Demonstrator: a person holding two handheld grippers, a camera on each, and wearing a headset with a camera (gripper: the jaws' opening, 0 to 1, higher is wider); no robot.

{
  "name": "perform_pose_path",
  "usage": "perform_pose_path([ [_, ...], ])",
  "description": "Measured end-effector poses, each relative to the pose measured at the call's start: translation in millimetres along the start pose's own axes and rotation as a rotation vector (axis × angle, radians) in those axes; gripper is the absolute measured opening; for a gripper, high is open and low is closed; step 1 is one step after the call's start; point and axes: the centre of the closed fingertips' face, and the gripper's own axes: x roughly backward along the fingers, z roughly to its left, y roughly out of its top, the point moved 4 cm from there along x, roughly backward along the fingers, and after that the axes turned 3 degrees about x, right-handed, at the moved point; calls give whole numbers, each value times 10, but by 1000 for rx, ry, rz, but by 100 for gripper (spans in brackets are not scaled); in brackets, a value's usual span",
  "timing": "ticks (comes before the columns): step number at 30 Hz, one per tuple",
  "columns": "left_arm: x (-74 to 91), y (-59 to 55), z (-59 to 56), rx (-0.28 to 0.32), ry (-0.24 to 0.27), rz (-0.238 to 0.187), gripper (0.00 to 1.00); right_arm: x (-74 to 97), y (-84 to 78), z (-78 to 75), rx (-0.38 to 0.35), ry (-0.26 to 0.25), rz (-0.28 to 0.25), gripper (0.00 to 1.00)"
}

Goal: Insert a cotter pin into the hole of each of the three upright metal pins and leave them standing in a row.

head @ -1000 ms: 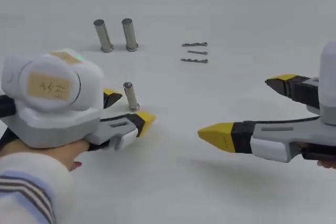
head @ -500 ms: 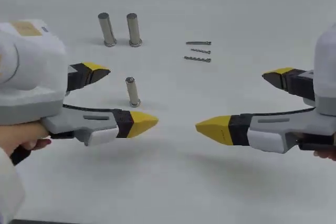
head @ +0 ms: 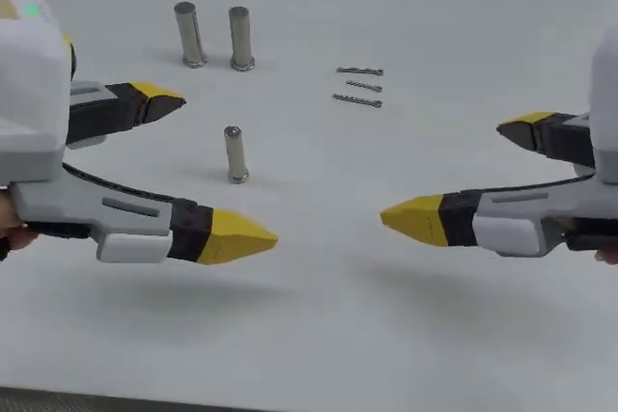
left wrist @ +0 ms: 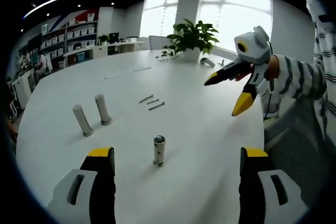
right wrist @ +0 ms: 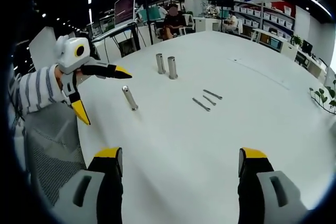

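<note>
Since backing off leftward from the near metal pin (head: pixel 235 153) over the last second, hangs with tongs spread wide and nothing between them, talking about the left gripper (left wrist: pixel 177 155) here. No longer hugs that pin's base; leaves it standing free ahead of the tips, untouched. Probably means the standing-up bit is sorted and time to go fetch a cotter pin.

Same deal with the right gripper (head: pixel 442 174): spread wide, empty, hovering well right of the pin.

Still zero of the three cotter pins (head: pixel 359 86) fitted, just lying loose together on the white table (head: pixel 386 335), far right of the near pin.

As for the pin itself: short grey steel cylinder, flanged foot, upright. Can't make out the hole. Far pair of metal pins (head: pixel 240 38) side by side at far left, so no proper row yet.
</note>
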Motion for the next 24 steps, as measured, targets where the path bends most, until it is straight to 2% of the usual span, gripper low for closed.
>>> perform_pose_path([
  [4, -5, -25, 1, 8, -4, -5, 99, -61, 44, -98, 71, 43, 87, 78],
  [7, -4, -41, 22, 17, -2, -12, 99, -97, 156, -163, 118, 33, 77, 77],
  [11, 13, -35, 58, 37, 12, -36, 99, -180, 381, -238, 188, 58, 59, 71],
  [13, 22, -35, 60, 44, 13, -43, 99, -238, 482, -293, 195, 54, 42, 65],
  [16, 27, -59, 66, 52, 21, -35, 99, -335, 567, -344, 213, 73, 45, 58],
  [24, 10, -129, 100, 66, 25, -17, 98, -551, 589, -415, 295, 118, 133, 47],
])
